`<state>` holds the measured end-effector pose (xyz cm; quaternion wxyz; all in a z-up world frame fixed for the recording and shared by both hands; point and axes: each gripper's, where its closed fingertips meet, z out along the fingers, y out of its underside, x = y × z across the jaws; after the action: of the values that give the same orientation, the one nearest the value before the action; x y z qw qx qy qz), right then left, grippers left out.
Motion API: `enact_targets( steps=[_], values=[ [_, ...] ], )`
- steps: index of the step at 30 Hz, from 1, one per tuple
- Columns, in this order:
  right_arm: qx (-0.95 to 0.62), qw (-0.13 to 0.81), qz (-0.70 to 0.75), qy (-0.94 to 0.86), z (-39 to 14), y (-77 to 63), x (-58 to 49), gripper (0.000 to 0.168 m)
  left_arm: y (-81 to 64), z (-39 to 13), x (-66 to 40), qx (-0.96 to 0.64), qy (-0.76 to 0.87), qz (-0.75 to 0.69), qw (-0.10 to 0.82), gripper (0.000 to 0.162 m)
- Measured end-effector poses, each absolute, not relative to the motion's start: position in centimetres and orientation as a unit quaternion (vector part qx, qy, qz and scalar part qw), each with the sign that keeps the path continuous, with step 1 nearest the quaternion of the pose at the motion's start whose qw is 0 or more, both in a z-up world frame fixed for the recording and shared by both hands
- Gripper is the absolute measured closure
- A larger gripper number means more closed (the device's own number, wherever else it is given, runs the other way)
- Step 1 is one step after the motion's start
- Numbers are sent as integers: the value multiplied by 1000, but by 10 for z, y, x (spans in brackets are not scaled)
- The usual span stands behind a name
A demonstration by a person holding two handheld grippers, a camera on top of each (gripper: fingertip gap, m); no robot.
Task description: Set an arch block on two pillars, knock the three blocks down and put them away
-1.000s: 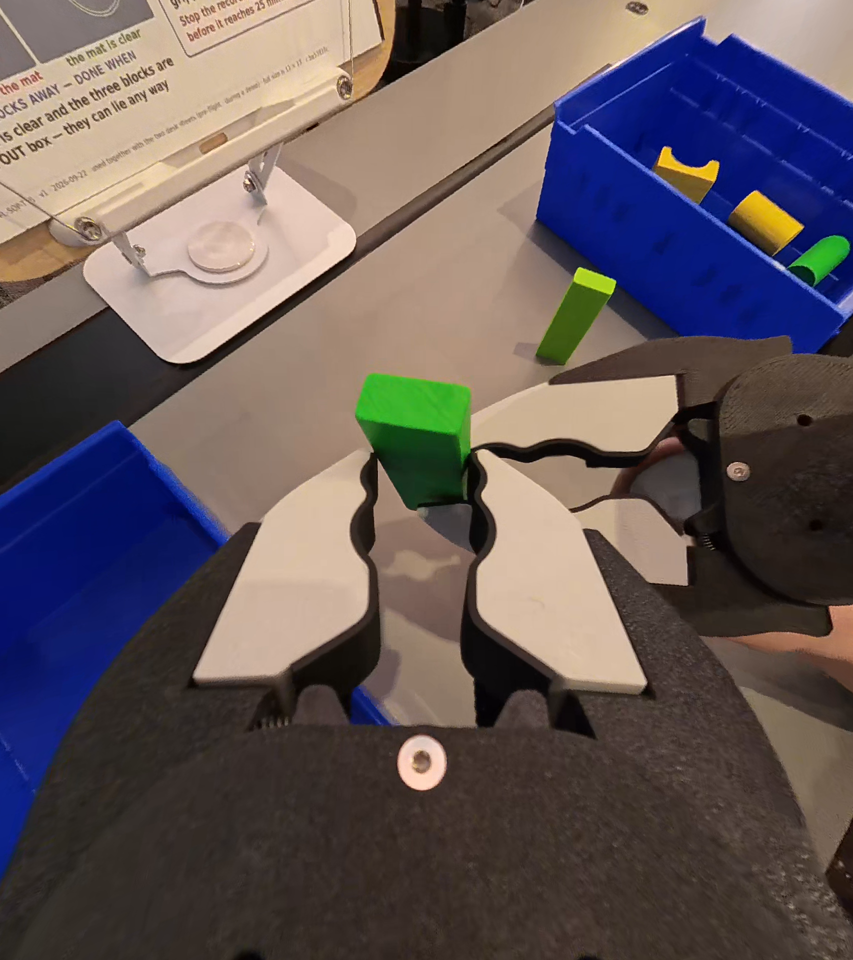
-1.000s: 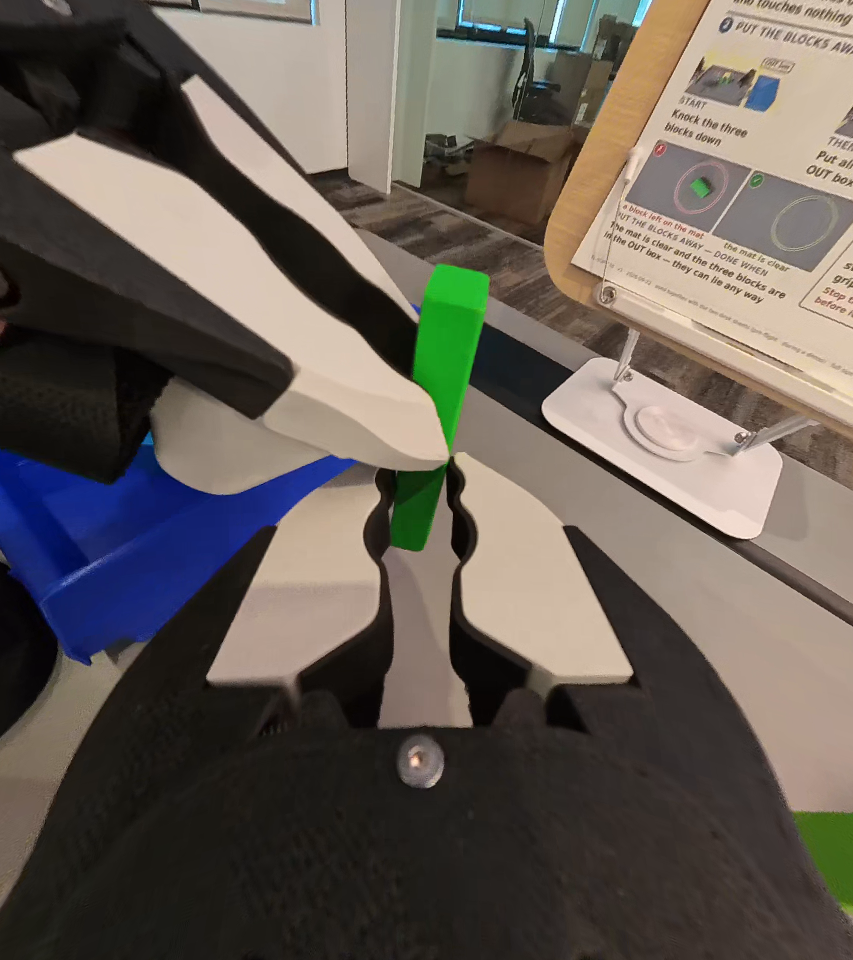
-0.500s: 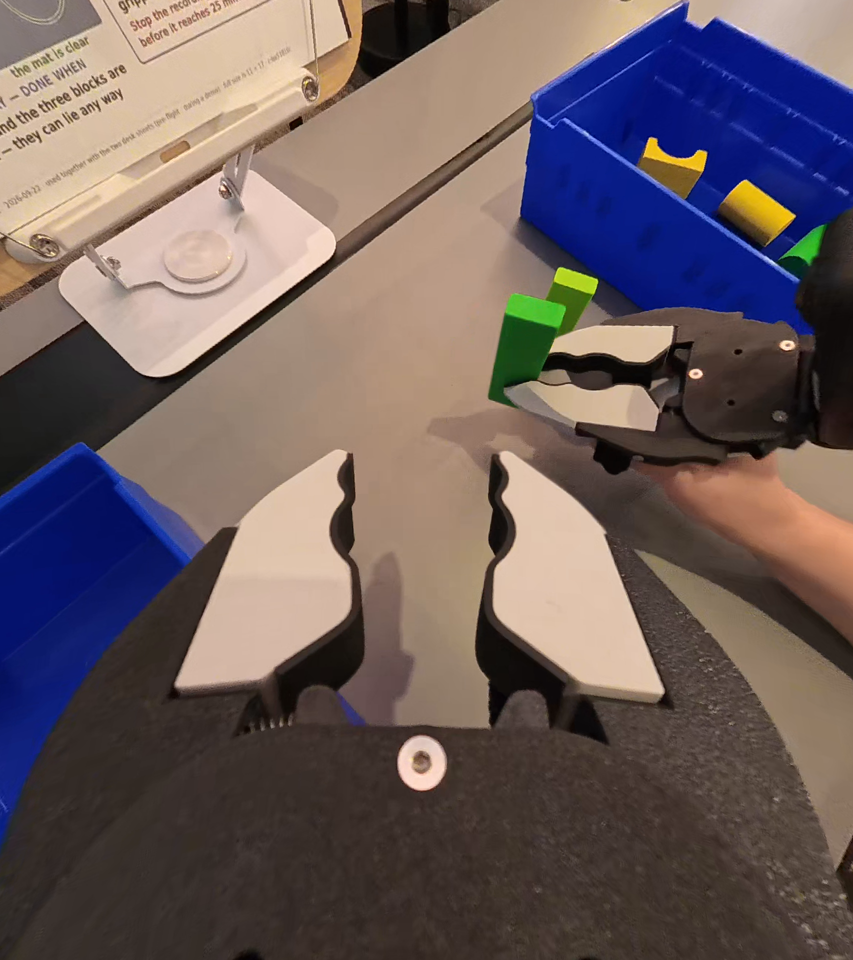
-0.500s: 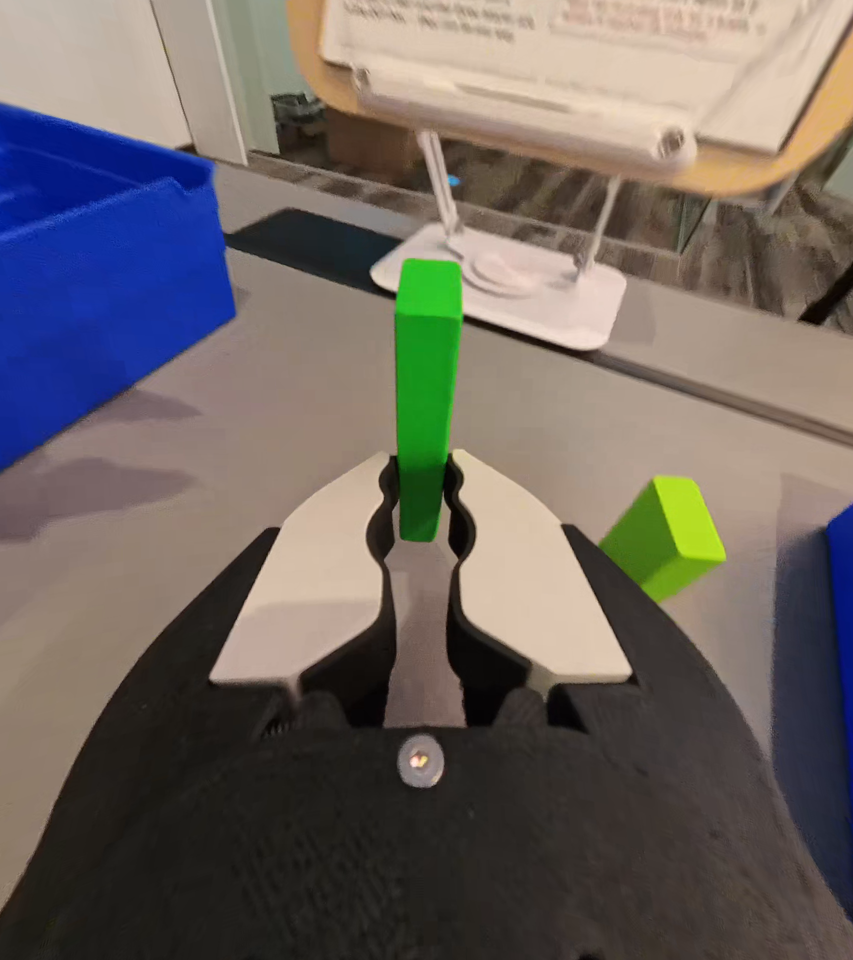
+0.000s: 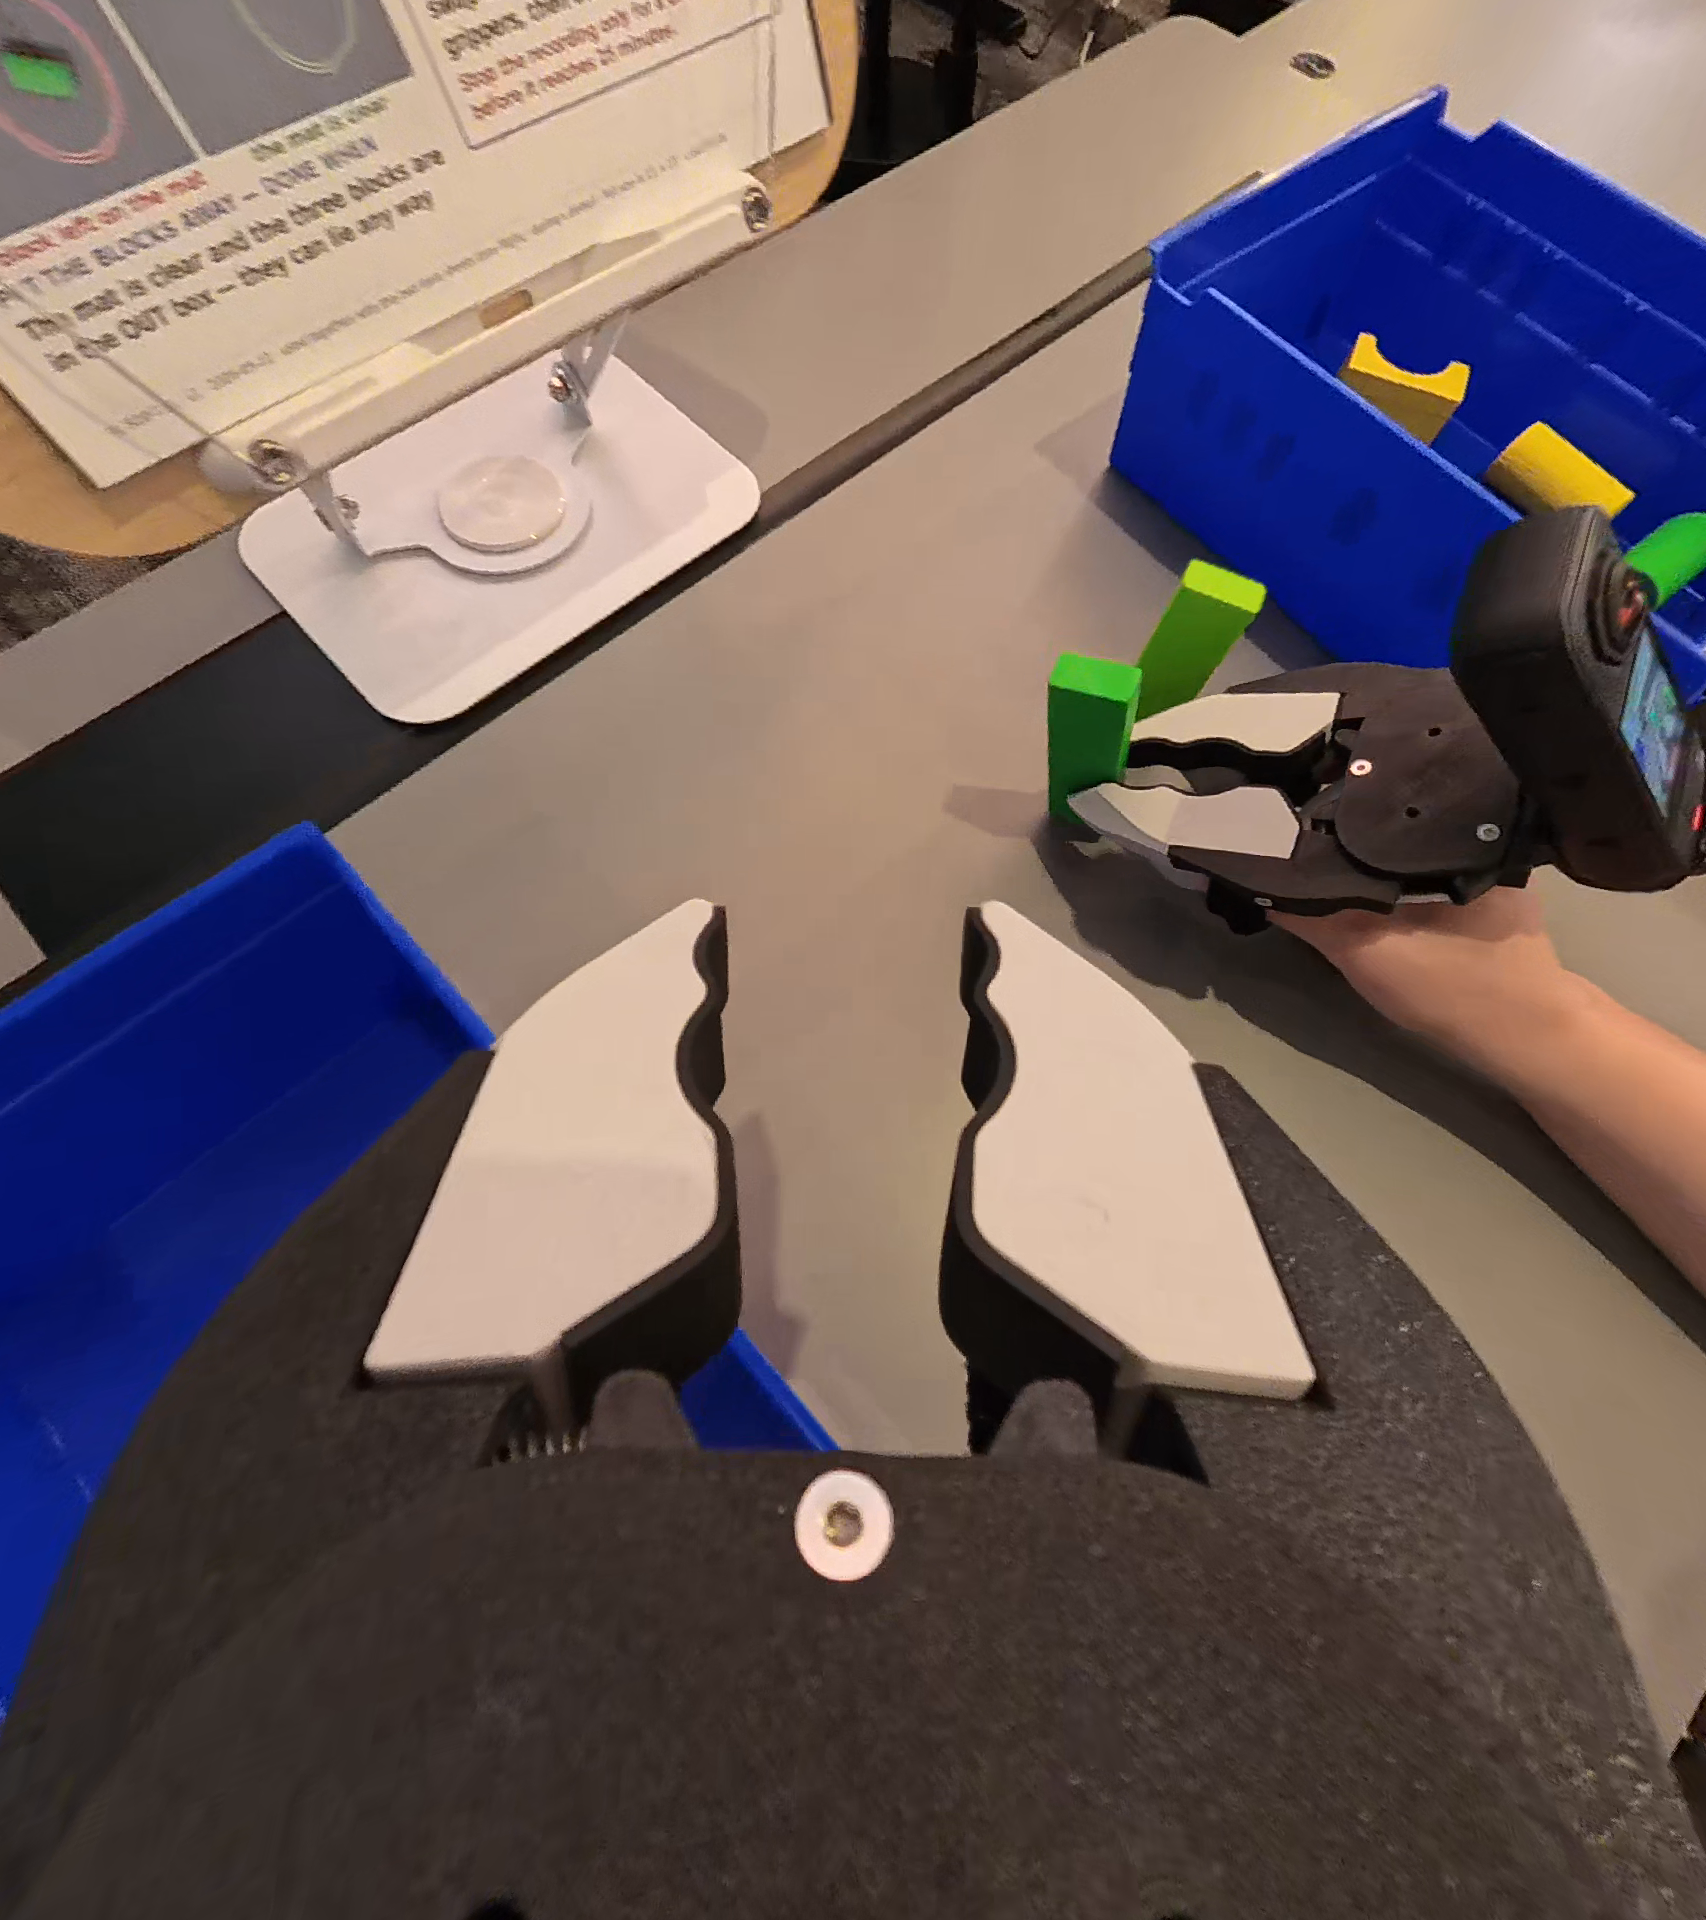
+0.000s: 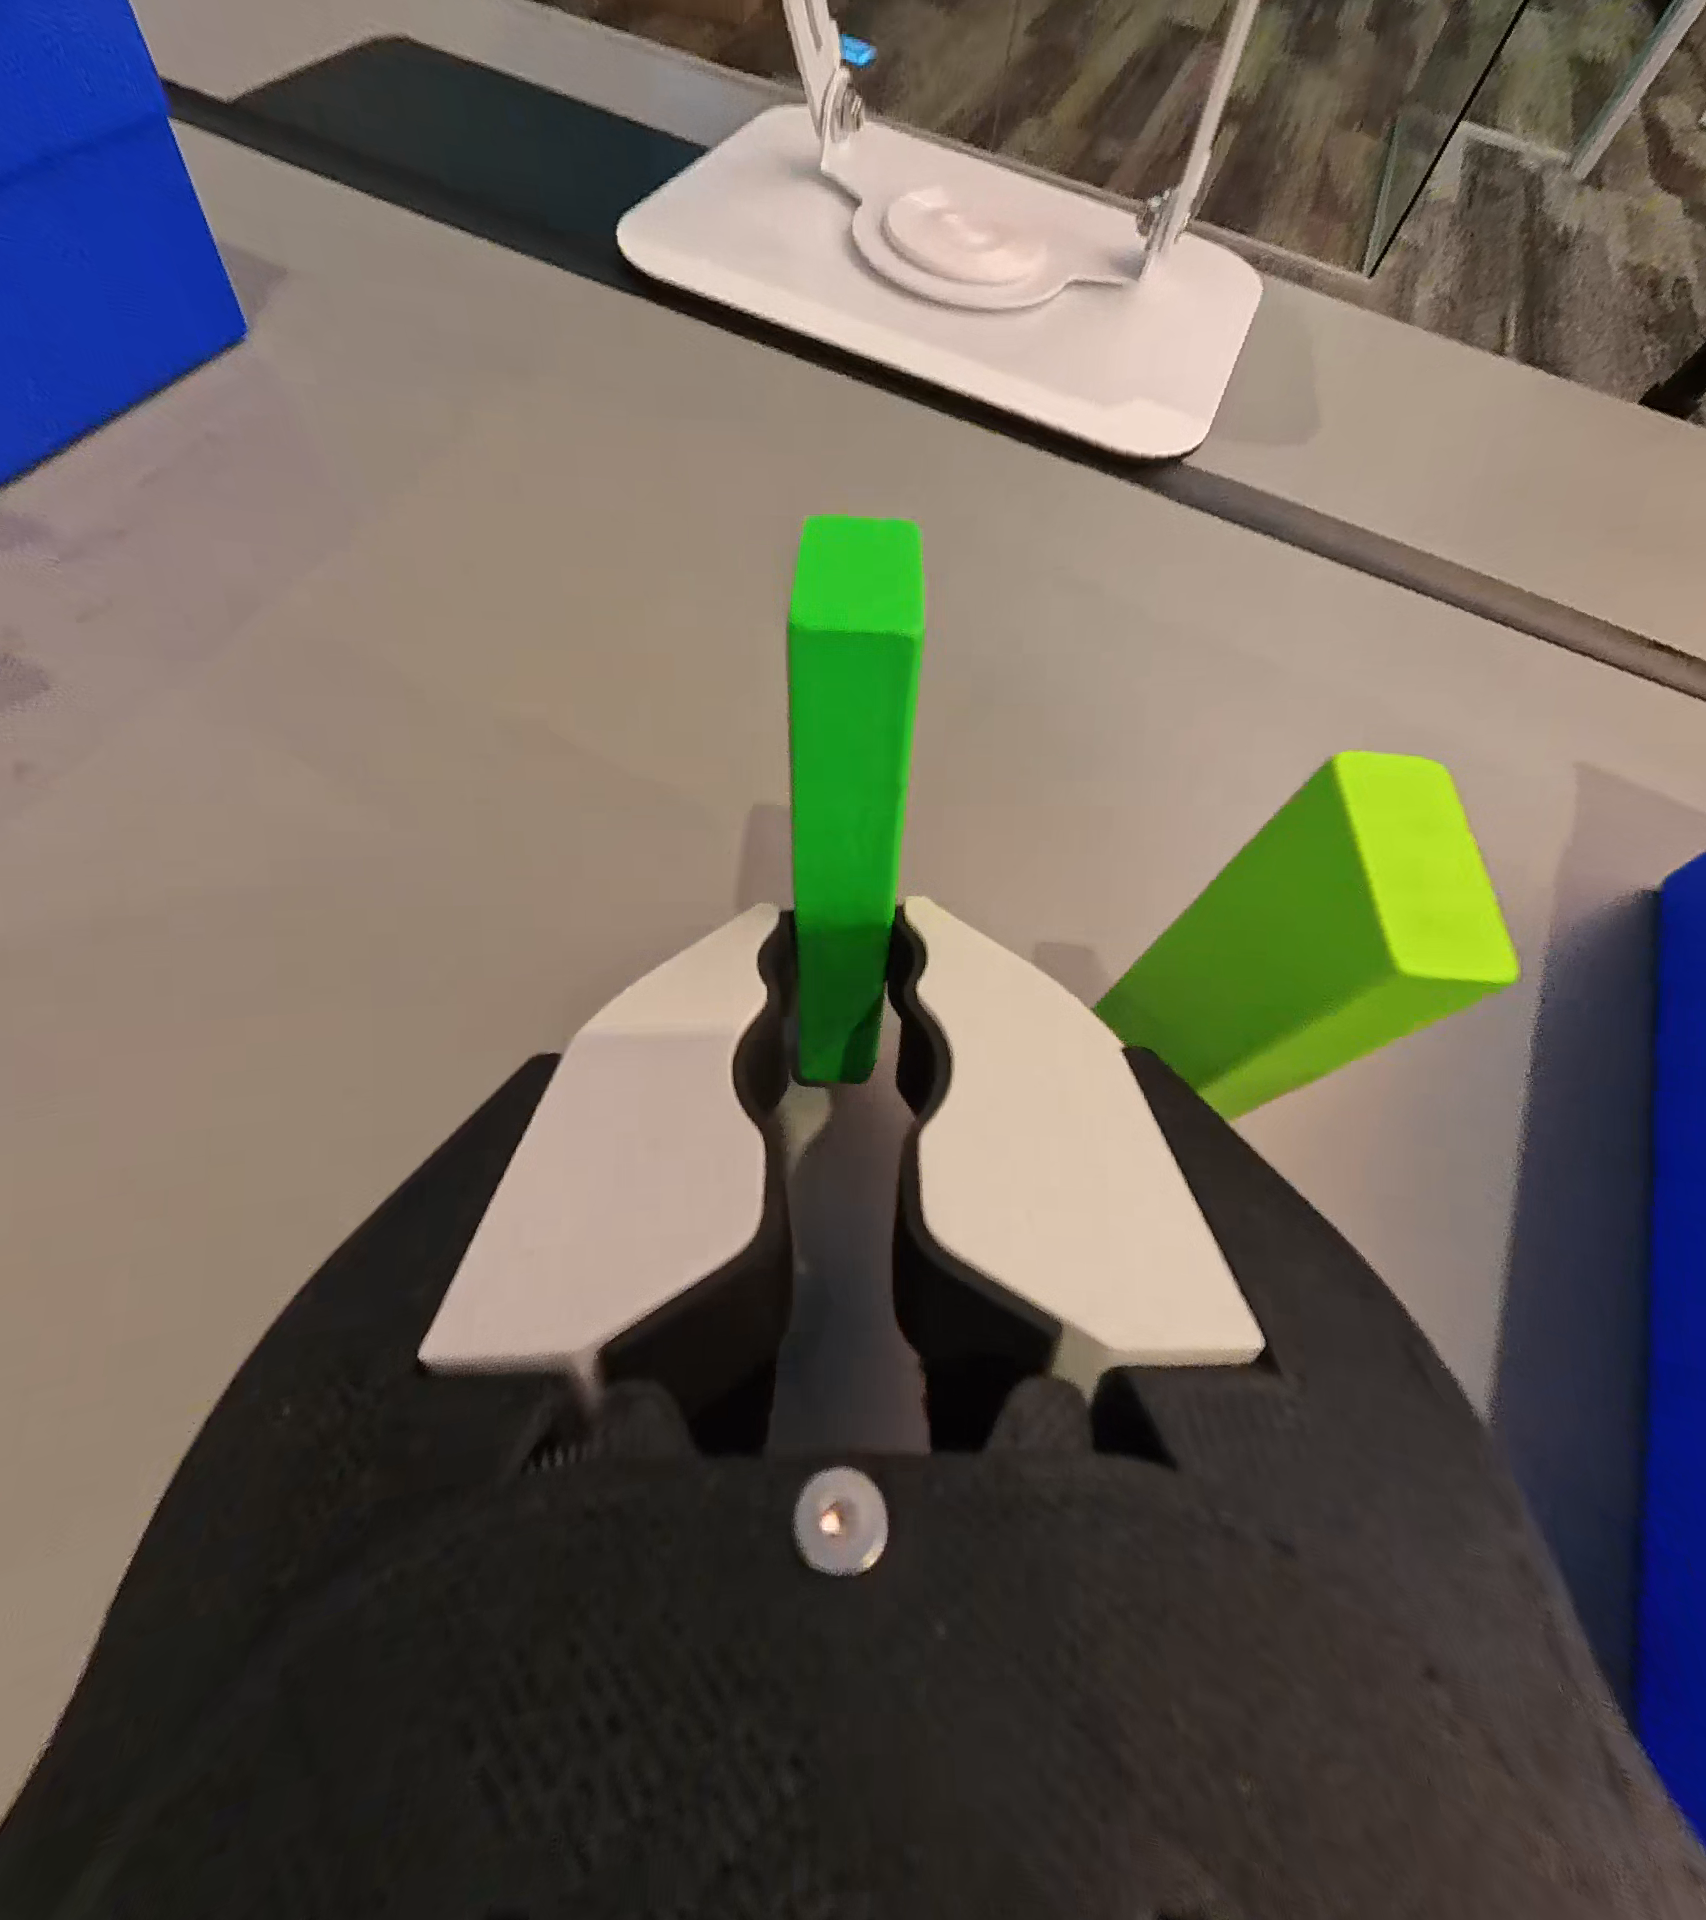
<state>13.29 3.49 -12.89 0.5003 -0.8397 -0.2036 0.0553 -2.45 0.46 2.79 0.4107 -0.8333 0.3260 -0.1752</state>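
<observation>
Right gripper [image 6: 844,997] clamps the dark green block [image 6: 854,727], now lowered upright onto the desk [image 6: 361,779]; lime pillar [image 6: 1348,925] at 2 o'clock. Left gripper [image 5: 844,997], released, gapes wide and empty.

Two green pillar blocks [image 5: 1090,732] [image 5: 1192,644], two blue bins [image 5: 1275,488] [image 5: 153,1039], two hand-held grippers [image 5: 844,1023] [image 5: 1109,800].

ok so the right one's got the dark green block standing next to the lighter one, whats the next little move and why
Probably open the right hand-held gripper and back straight off. The dark green block looks upright with its base at the grey table, beside the light green block, so it seems placed as the second pillar. The left hand-held gripper is open and empty.
</observation>
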Motion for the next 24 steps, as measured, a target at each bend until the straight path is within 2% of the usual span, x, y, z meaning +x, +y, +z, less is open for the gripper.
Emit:
enact_targets(
  steps=[24],
  values=[
    [-865,469,64,-169,-139,38,143,150,16,36,-77,-848,257,-198,419,122]
  ],
)
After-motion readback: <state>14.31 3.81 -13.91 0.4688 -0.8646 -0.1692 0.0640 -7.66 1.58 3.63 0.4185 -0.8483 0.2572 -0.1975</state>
